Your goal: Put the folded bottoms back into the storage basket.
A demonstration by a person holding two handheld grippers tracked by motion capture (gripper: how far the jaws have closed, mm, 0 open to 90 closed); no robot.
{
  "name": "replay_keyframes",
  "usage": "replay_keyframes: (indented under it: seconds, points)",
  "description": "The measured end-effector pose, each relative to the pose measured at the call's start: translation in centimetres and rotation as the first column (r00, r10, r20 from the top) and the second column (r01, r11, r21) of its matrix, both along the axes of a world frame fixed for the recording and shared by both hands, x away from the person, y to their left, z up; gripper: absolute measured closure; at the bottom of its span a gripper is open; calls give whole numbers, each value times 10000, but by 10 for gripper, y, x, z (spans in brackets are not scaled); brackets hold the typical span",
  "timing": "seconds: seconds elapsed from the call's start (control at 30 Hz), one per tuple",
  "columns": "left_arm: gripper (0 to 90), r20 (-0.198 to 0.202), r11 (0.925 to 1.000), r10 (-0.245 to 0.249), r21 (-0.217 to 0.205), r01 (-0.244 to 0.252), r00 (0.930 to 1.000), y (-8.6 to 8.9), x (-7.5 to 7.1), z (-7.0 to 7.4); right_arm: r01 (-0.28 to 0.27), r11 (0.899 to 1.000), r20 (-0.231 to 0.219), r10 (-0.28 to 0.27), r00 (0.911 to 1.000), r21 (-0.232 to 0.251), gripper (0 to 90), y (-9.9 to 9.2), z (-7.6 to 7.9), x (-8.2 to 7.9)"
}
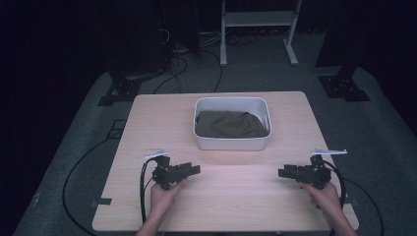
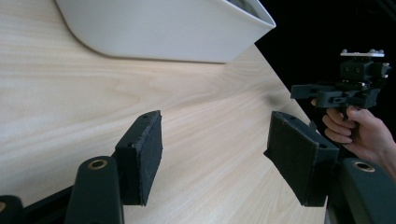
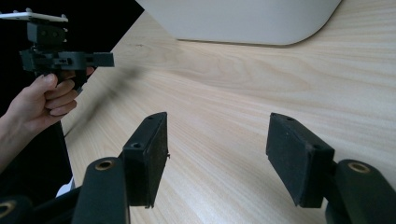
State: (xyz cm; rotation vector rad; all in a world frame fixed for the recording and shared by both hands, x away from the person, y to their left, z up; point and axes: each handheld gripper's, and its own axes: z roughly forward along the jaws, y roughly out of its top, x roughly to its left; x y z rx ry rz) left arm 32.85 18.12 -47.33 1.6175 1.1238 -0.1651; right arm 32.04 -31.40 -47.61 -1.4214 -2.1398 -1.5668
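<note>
An olive-brown cloth (image 1: 230, 124) is seen crumpled inside the white tub (image 1: 232, 143), beyond and between both grippers. The left gripper (image 1: 195, 170) and right gripper (image 1: 281, 172) are held open and empty, about equally near.

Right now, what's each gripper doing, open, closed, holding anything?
Left gripper: open, nothing between its jaws, over the table.
Right gripper: open, nothing between its jaws, over the table.
</note>
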Motion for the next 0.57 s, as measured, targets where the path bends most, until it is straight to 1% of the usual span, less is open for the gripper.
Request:
replay_keyframes:
  seconds: [0.03, 0.07, 0.13, 0.2, 0.23, 0.33, 0.4, 0.5, 0.53, 0.57]
  points:
    - [339, -23, 10000, 51, -33, -51, 10000, 0, -2, -1, 5, 10000, 44, -5, 10000, -8, 375, -1, -2, -4]
    - [339, -27, 10000, 45, 10, -45, 10000, 1, -3, -2, 5, 10000, 44, -5, 10000, -8, 375, -1, -2, -4]
    - [316, -23, 9999, 146, 8, -146, 9999, 3, -7, -4, 45, 10000, 114, -45, 9999, -46, 367, -2, -3, -9]
    - [300, -15, 9997, 236, 45, -236, 9997, 6, -10, -5, 115, 9998, 301, -110, 9995, -159, 358, -2, -7, -17]
    - [300, -12, 9996, 292, 44, -292, 9996, 6, -12, -5, 115, 9998, 301, -110, 9995, -159, 358, -2, -7, -17]
    - [274, 105, 9991, 313, 291, -316, 9995, 7, -17, -3, 131, 9997, 435, -122, 9990, -196, 353, -1, -9, -24]
    - [254, 199, 9989, 341, 321, -347, 9992, 7, -19, -2, 151, 9997, 542, -140, 9984, -185, 347, 0, -9, -28]
    - [233, 205, 9991, 404, 86, -406, 9990, 8, -25, -4, 294, 9996, 786, -289, 9965, -50, 335, 1, -12, -35]
    - [231, 232, 9993, 347, 107, -349, 9991, 7, -27, -4, 347, 9994, 912, -348, 9952, 28, 330, 2, -14, -40]
    - [226, 232, 9993, 347, 107, -349, 9991, 7, -27, -4, 347, 9994, 912, -348, 9952, 28, 330, 2, -14, -40]
